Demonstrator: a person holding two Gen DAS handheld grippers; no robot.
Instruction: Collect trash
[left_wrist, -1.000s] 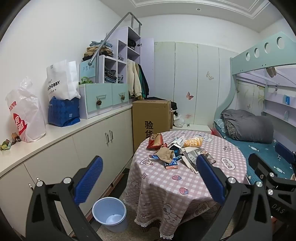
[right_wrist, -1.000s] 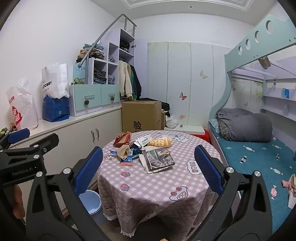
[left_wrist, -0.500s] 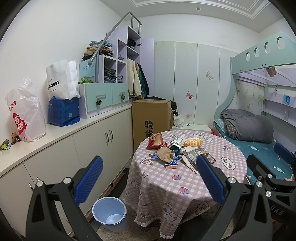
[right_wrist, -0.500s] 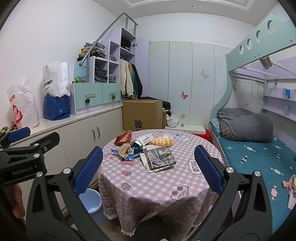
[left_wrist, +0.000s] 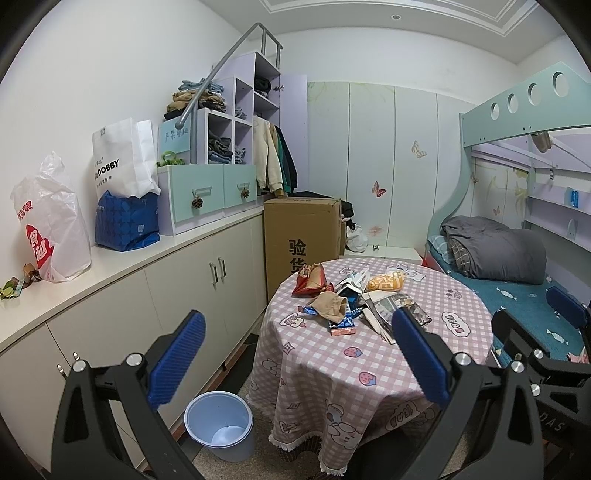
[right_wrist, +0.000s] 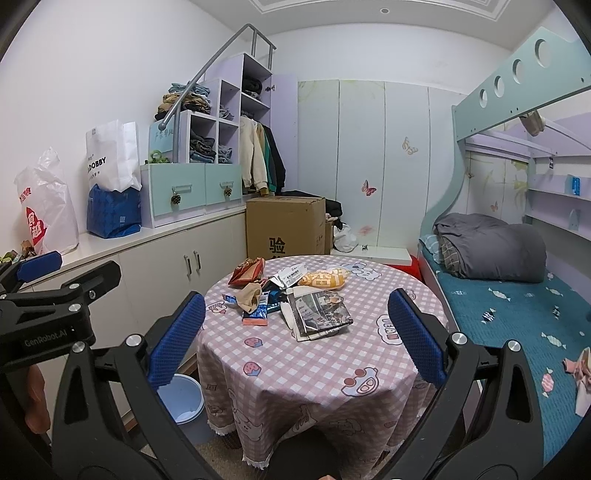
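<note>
Left gripper (left_wrist: 297, 352) and right gripper (right_wrist: 295, 338): jaws spread wide, nothing held, well short of the table (right_wrist: 332, 369). Trash pile (right_wrist: 291, 295) untouched toward the table's far edge. Bin (left_wrist: 219, 424) on the floor beside the table, seemingly near-empty. Collecting not yet begun.

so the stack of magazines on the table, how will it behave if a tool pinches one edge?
The magazine stack looks like thin loose sheets, fanned and uneven at the near edge, so it would probably droop and shed lower sheets. The glossy cover may slip between pads. It lies flat on the checked tablecloth, so getting a finger under an edge could drag the cloth.
</note>
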